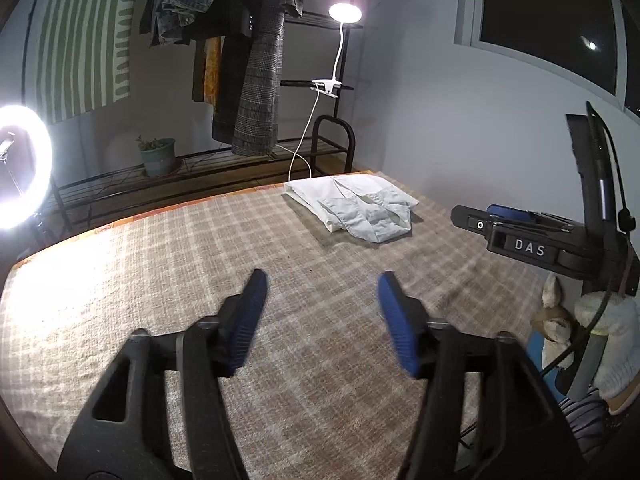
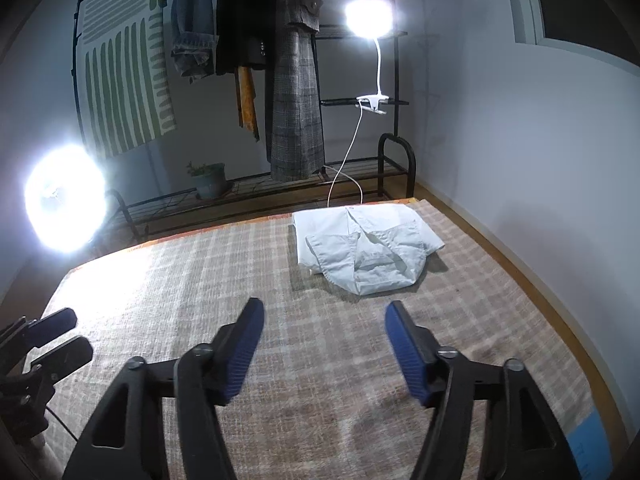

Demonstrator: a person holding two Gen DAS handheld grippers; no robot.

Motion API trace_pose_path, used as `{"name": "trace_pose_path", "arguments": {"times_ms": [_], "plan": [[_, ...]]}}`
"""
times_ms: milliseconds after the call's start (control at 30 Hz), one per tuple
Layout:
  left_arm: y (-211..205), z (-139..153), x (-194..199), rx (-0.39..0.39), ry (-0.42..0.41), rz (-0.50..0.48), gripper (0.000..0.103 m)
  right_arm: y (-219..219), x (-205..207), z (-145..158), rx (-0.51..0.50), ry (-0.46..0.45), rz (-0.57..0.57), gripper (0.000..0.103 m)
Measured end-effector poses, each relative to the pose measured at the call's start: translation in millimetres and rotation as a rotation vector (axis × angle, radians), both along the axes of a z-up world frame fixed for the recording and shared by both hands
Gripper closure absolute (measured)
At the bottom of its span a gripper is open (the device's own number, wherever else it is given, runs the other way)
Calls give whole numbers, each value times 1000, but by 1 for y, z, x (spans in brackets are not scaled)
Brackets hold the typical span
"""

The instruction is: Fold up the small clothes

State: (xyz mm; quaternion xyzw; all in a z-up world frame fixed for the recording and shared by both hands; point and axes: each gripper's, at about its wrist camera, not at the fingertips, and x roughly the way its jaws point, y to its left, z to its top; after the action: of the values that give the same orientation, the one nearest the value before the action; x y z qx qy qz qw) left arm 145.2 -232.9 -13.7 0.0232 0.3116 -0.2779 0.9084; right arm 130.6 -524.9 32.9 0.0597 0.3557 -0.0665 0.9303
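Note:
A folded white garment (image 1: pixel 356 208) (image 2: pixel 368 252) lies on the checked beige blanket (image 1: pixel 200 264) (image 2: pixel 224 280) near its far right corner. My left gripper (image 1: pixel 322 280) hovers over the blanket well short of the garment, open, with nothing between its blue pads. My right gripper (image 2: pixel 324 310) is open too and empty, a short way in front of the garment. Each gripper shows in the other's view: the right gripper (image 1: pixel 520 236) at the right edge, the left gripper (image 2: pixel 52 340) at the lower left.
A black clothes rack (image 2: pixel 360 104) with hanging coats (image 2: pixel 296 92) and a potted plant (image 2: pixel 208 180) stands behind the bed. A ring light (image 2: pixel 64 200) glares at the left and a clip lamp (image 2: pixel 368 16) at the back. A wall (image 2: pixel 520 140) runs along the right. Soft toys (image 1: pixel 592 328) sit at the right.

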Motion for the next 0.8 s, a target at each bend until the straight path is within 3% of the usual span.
{"name": "trace_pose_path", "arguments": {"times_ms": [67,167,300,500,800], "plan": [[-1,-4,0,26,2,-15,32,0,0,-1,0,3,3,35],[0,-7,-1,37,4,-24,29,2,0,-2,-18,-19,0,17],[3,-5,-3,21,6,-21,21,3,1,-6,-38,-26,-9,9],[0,-5,-7,32,-11,-15,8,8,0,-8,-47,-22,-1,2],[2,-10,-5,51,5,-8,7,15,3,-8,-55,-26,14,0]]}}
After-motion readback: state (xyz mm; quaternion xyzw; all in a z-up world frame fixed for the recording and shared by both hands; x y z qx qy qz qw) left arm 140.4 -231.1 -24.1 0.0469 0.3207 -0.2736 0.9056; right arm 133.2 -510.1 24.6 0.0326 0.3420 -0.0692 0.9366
